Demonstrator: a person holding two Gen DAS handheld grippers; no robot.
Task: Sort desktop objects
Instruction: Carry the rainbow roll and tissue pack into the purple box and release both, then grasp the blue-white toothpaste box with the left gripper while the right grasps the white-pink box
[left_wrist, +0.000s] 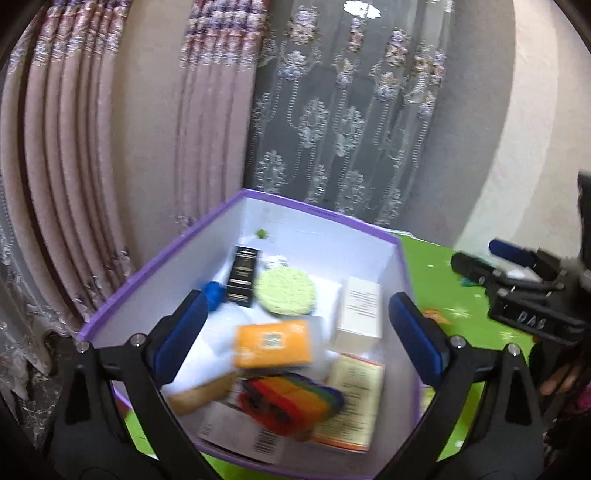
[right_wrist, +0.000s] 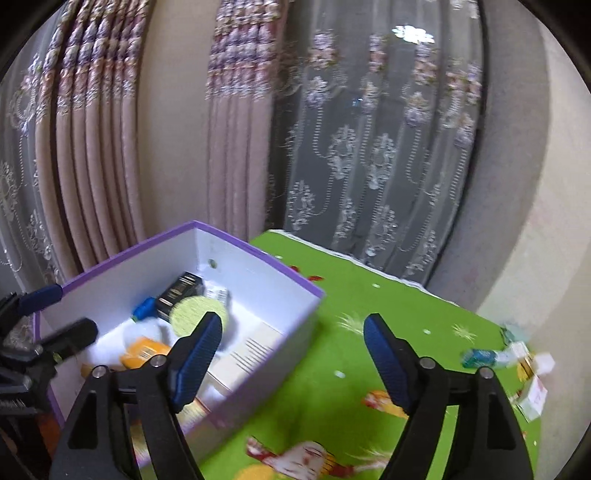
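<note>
A purple box (left_wrist: 162, 264) with white inner walls stands on the green tablecloth (left_wrist: 461, 306). Inside lie an orange carton (left_wrist: 273, 343), a white carton (left_wrist: 356, 314), a black carton (left_wrist: 242, 275), a round pale-green pad (left_wrist: 286, 291), a blue item (left_wrist: 213, 291), a rainbow-striped item (left_wrist: 291, 402) and printed leaflets. My left gripper (left_wrist: 297, 306) hangs open over the box with nothing between its pads. My right gripper (right_wrist: 291, 321) is open and empty over the box's right wall (right_wrist: 258, 354) and the cloth. Each gripper shows at the edge of the other's view.
A teal bottle (right_wrist: 480, 357) and small white cartons (right_wrist: 532, 391) lie at the table's right edge. Pink drapes (left_wrist: 74, 147) and a grey lace curtain (left_wrist: 351, 122) hang close behind the table. A person's fingers (left_wrist: 561, 380) show at the right.
</note>
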